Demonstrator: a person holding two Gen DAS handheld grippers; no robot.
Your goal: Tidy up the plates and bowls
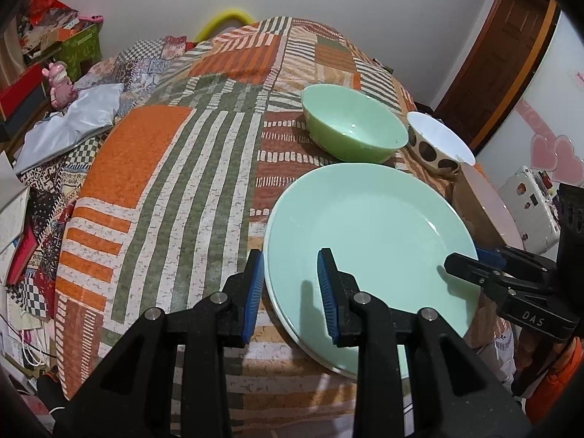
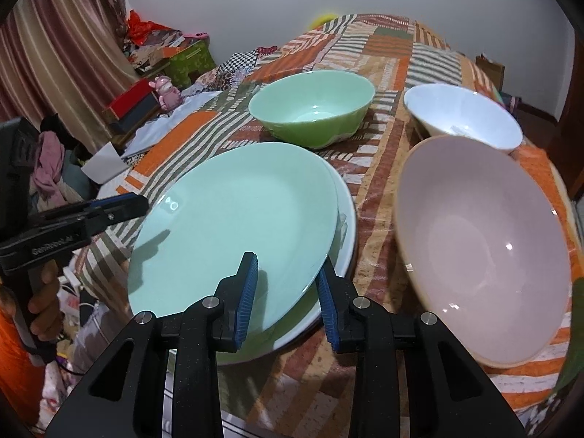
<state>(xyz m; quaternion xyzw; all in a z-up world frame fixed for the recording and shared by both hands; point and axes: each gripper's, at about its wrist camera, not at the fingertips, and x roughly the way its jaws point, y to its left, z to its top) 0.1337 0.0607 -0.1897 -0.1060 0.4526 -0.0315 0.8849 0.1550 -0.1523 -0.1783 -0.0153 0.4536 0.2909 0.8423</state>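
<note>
A mint-green plate (image 1: 368,241) (image 2: 233,226) sits tilted on top of a paler plate (image 2: 346,226) on the patchwork tablecloth (image 1: 175,182). My left gripper (image 1: 290,255) (image 2: 140,202) is shut on the mint plate's left rim, one finger outside the edge and one over the plate. My right gripper (image 2: 288,259) (image 1: 452,261) is shut on the opposite rim, which stands raised off the lower plate. Behind the plates stand a green bowl (image 1: 354,124) (image 2: 310,109) and a white bowl with brown spots (image 1: 438,142) (image 2: 463,116). A large pinkish bowl (image 2: 485,248) (image 1: 481,208) stands to the right.
A hand (image 2: 43,292) holds the left gripper's handle. Left of the table lie boxes, clothes and a pink toy (image 2: 166,89). A brown door (image 1: 503,54) is at the far right. The cloth's left half carries no dishes. The table's near edge lies just under the plates.
</note>
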